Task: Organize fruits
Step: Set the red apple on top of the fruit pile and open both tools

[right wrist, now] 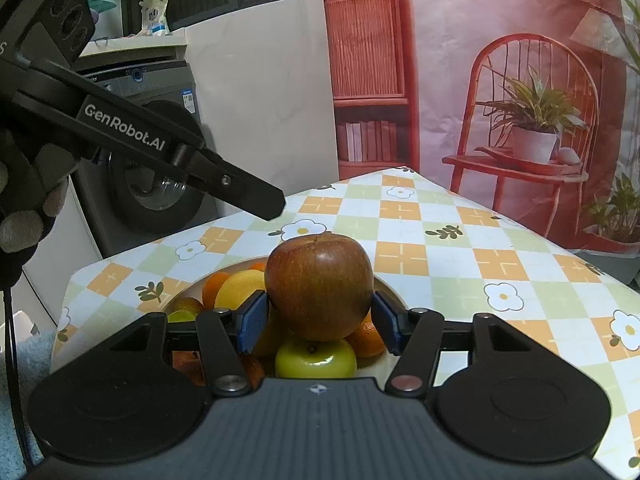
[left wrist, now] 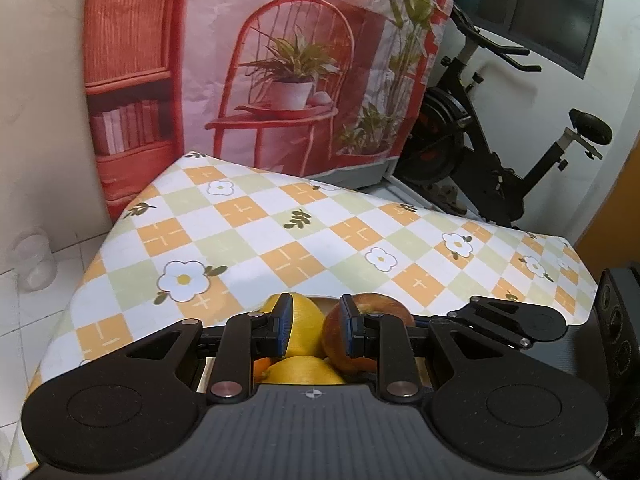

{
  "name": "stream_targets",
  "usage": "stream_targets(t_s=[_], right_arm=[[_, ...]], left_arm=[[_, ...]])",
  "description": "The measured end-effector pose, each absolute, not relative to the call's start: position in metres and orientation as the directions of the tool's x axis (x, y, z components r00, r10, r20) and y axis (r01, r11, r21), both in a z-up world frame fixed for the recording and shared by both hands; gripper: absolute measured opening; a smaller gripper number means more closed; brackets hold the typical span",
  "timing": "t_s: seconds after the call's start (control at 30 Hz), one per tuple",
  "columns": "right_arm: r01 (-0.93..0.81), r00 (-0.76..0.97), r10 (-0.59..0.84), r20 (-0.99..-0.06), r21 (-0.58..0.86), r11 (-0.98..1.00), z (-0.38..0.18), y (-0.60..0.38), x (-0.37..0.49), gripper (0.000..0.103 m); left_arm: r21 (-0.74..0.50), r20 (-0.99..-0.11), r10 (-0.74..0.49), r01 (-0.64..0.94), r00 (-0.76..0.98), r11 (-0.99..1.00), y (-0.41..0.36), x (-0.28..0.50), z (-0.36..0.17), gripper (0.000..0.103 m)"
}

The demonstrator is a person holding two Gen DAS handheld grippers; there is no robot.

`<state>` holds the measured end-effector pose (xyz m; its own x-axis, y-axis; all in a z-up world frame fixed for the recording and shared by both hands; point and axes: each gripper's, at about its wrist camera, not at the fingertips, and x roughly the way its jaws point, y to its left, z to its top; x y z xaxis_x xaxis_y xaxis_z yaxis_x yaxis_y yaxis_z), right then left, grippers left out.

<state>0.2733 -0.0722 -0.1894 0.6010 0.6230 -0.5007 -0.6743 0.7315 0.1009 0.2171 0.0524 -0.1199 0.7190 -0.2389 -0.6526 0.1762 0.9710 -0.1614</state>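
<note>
On checkered tablecloth (right wrist: 460,240) (washing machine (right wrist: 160,184) behind), bowl (right wrist: 386,294) sits.

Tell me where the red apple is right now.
In the right wrist view, the red apple sits centre frame between the right gripper fingers, atop the fruit pile, directly above the green apple in the bowl.

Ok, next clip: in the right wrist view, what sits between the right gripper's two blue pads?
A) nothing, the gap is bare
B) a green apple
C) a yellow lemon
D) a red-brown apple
D: the red-brown apple fills the gap of the right gripper, one blue pad at each flank, above the green apple and the other fruit in the bowl.
</note>
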Motion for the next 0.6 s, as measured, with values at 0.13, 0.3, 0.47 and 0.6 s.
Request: stream_targets(t_s=[0.13,0.3,0.47,0.6], right_arm=[[-0.673,0.602,0.618,-0.505,0.097,0.734,-0.189,-0.072,0.274,0.059],[-0.672,0.604,0.611,-0.512,0.085,0.736,-0.188,-0.070,0.273,0.059],[-0.671,0.607,0.604,-0.517,0.074,0.738,-0.187,-0.069,0.272,0.060],[-0.670,0.612,0.597,-0.519,0.062,0.740,-0.186,-0.069,0.272,0.061]], left_arm=[[-0.158,-0.648,-0.225,0.160,0.727,0.974,0.058,0.214,-0.118,0.026],[-0.147,-0.641,-0.198,0.135,0.742,0.980,0.063,0.212,-0.116,0.027],[-0.129,-0.637,-0.169,0.113,0.752,0.985,0.067,0.209,-0.115,0.027],[-0.114,-0.632,-0.147,0.096,0.761,0.989,0.068,0.207,-0.112,0.027]])
